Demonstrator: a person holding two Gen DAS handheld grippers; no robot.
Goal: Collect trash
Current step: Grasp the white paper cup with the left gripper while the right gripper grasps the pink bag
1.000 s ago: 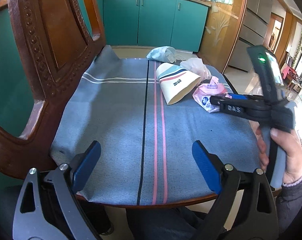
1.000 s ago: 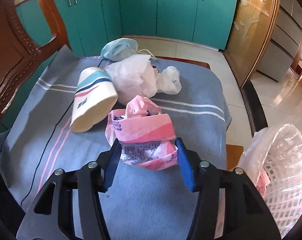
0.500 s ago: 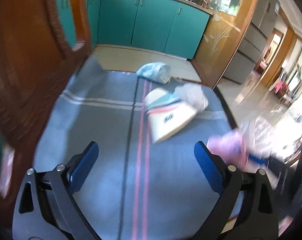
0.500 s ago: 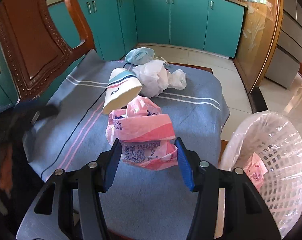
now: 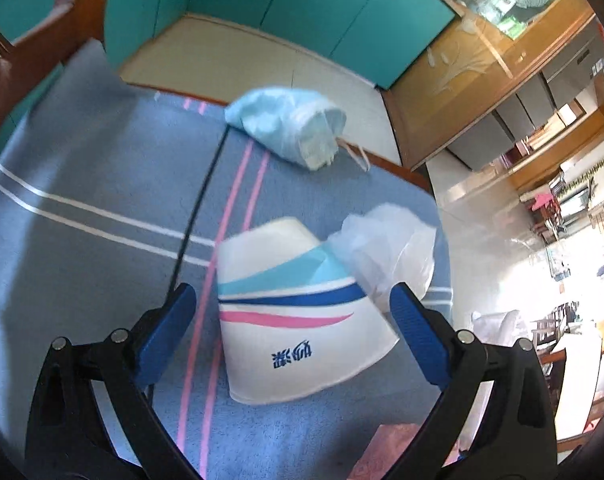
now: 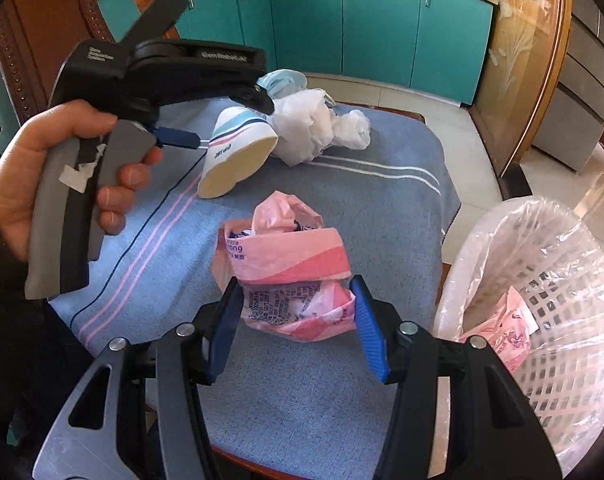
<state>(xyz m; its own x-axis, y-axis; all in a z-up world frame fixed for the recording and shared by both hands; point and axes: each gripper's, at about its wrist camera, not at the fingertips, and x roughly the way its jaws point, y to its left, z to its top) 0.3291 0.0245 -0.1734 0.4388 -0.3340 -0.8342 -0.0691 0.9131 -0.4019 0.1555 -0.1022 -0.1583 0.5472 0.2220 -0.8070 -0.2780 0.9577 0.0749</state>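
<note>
1. The left gripper (image 5: 292, 330) hangs over a paper cup (image 5: 298, 316) lying on its side near the middle of the cloth-covered surface (image 5: 82, 184). To grasp it well, I judge the jaws should come down on either side of the cup's wall and close gently, since thin paper will likely crush.
2. The left jaws are spread wide, wider than the cup, and appear to touch nothing.
3. A crumpled white plastic bag (image 5: 385, 252) lies against the cup's far side; closing could snag it.
4. The right gripper (image 6: 294, 328) has its jaws partly closed, clamping a pink wrapper (image 6: 288, 276) above the surface's near edge.
5. A lined white basket (image 6: 541, 300) stands beside the right edge, holding pink trash.
6. A blue face mask (image 5: 286, 124) lies at the far edge.
</note>
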